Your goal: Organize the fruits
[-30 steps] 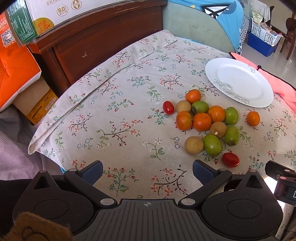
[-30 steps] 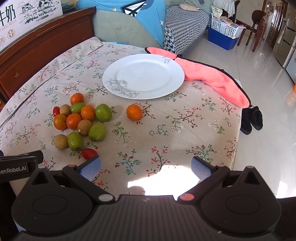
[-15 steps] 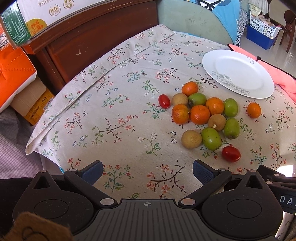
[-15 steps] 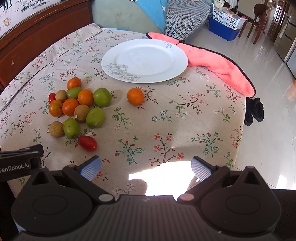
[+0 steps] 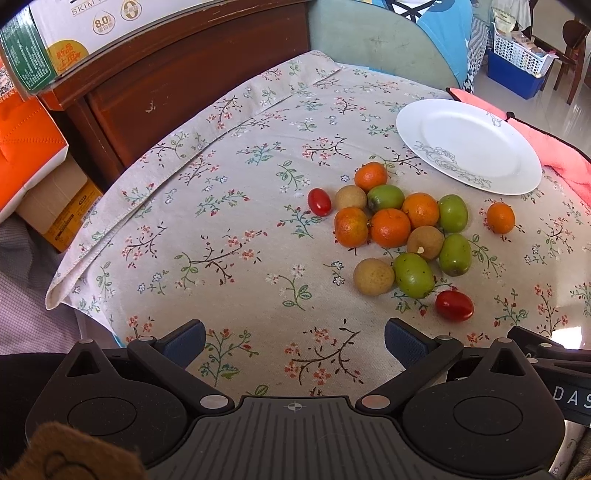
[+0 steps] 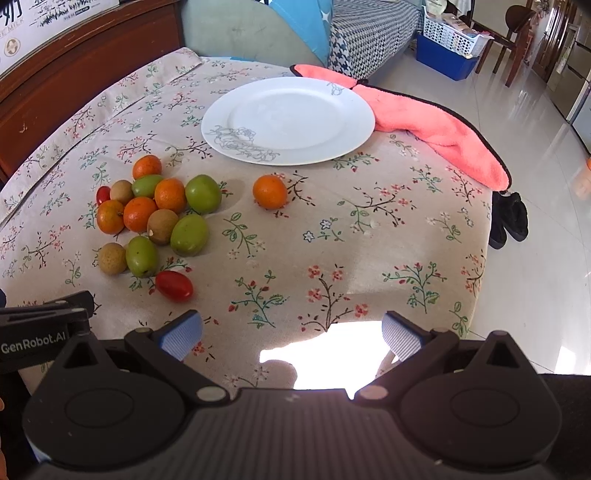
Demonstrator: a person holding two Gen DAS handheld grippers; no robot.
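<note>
A cluster of small fruits lies on the floral tablecloth: several oranges, green fruits, brown longans and two red cherry tomatoes. One orange sits apart to the right; it also shows in the right wrist view. An empty white plate lies beyond the fruits, and it shows in the right wrist view. My left gripper is open and empty above the near table edge, left of the near tomato. My right gripper is open and empty, right of that tomato.
A pink cloth lies on the table's far right, touching the plate's rim. A wooden headboard with boxes stands behind on the left. A sofa and blue basket are behind. Black slippers lie on the floor.
Both grippers have moved forward toward the fruits, which now appear larger and nearer. Both stayed open. The fruits and plate have not moved.
</note>
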